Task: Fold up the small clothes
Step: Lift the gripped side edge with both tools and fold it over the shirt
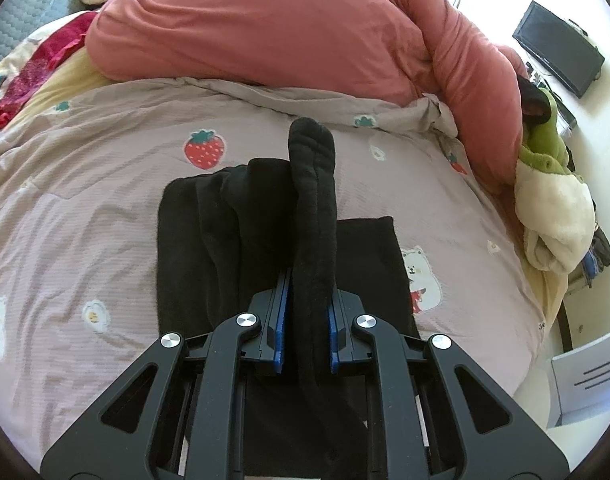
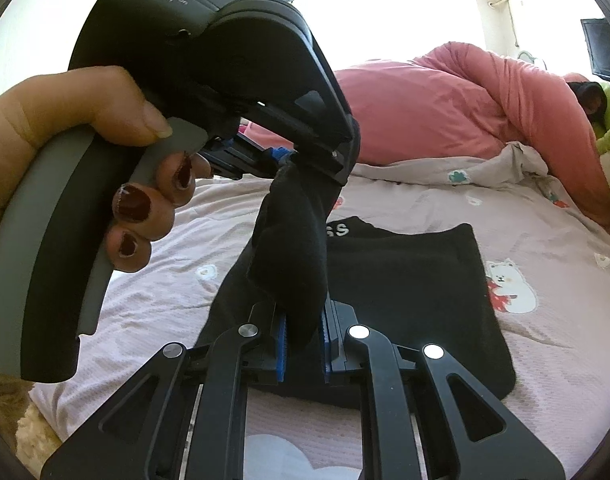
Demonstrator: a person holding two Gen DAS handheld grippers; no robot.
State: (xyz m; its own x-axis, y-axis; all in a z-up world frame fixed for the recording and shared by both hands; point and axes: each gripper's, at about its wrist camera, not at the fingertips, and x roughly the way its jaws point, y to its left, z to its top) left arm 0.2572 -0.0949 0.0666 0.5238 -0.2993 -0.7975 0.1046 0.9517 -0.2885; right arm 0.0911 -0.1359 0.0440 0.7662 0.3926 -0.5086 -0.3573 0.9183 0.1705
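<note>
Both grippers – left gripper (image 1: 305, 320) and right gripper (image 2: 305, 340) – pinch 1 black sock (image 1: 315, 208) at frame centre, lifted above another black garment (image 2: 417, 300) on the bed sheet (image 1: 85, 200). Uneven pull could slip it free – misaligning the fold.

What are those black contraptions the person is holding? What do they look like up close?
Each gripper, left and right, is a matte black plastic frame with triangular cut-outs, silver round pivot caps and two fingers lined with blue ribbed pads. The left one, seen from the right wrist view, has a curved grey handle and small pale lettering on top. The hand wears dark red nail polish.
</note>
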